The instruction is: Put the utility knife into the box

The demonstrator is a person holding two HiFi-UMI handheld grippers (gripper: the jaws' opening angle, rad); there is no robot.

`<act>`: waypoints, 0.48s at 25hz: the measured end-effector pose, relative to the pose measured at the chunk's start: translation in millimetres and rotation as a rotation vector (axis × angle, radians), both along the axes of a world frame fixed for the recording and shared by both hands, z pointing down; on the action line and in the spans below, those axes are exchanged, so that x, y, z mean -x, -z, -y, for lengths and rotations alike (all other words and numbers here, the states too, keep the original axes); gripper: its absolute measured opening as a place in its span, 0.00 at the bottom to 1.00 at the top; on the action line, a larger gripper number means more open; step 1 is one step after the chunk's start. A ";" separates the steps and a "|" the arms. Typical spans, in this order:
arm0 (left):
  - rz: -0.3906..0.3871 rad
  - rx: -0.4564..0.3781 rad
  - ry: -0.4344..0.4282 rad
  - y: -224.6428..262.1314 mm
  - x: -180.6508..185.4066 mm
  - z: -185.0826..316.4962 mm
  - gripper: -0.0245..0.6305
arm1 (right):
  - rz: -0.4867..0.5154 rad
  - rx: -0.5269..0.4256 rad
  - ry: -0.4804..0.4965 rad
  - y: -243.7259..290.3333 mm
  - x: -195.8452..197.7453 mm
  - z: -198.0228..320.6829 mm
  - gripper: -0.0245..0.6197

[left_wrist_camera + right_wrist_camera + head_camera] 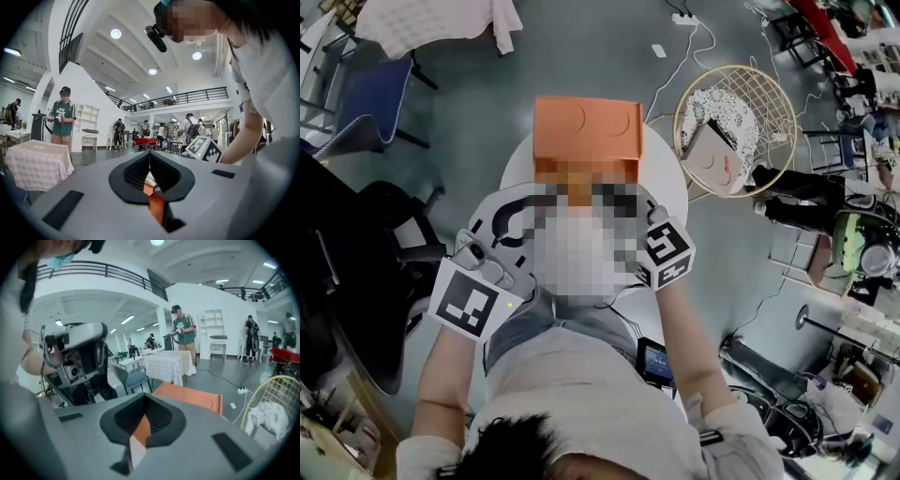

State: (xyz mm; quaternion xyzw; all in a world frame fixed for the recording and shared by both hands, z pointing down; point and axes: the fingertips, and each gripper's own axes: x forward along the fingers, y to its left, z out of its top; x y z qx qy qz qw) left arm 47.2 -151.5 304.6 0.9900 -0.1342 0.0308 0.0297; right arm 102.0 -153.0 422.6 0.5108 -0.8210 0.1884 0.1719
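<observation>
Utility knife: could not be located in any view; possibly lay under the blurred patch over the middle of the worktop (667,183), though not verifiable.

Box (586,131): orange, stood at the far edge of the round white worktop. Showed a flat top with two curved marks. Could not be judged open or lidded from above.

Left hand-held gripper (150,161): was held raised over the near left of the worktop, closed pad against pad along one seam, and gripped nothing. Showed only a strip of orange low in the gap; matched by a similar strip on the other tool, so judged a part of the tool itself.

Right hand-held gripper (140,412): was held raised at the near right, likewise closed and empty. Pointed across toward the left one, with the box beyond at the right.

Progress, as a judgement: not begun in any visible sense, with the knife neither gripped nor shown in the box.

Left to do: find and take up the knife, open the box if shut, carry the knife to the far side, set it inside.
</observation>
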 end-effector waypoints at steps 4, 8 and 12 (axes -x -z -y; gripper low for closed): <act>-0.014 -0.018 -0.044 13.5 -22.8 -21.4 0.05 | 0.059 -0.136 -0.039 59.5 -10.1 -18.8 0.05; -0.025 -0.037 -0.090 27.6 -40.9 -41.5 0.05 | 0.085 -0.255 -0.082 110.3 -23.2 -42.6 0.05; -0.028 -0.064 -0.111 37.3 -56.6 -58.0 0.05 | 0.094 -0.343 -0.108 144.1 -36.2 -68.9 0.05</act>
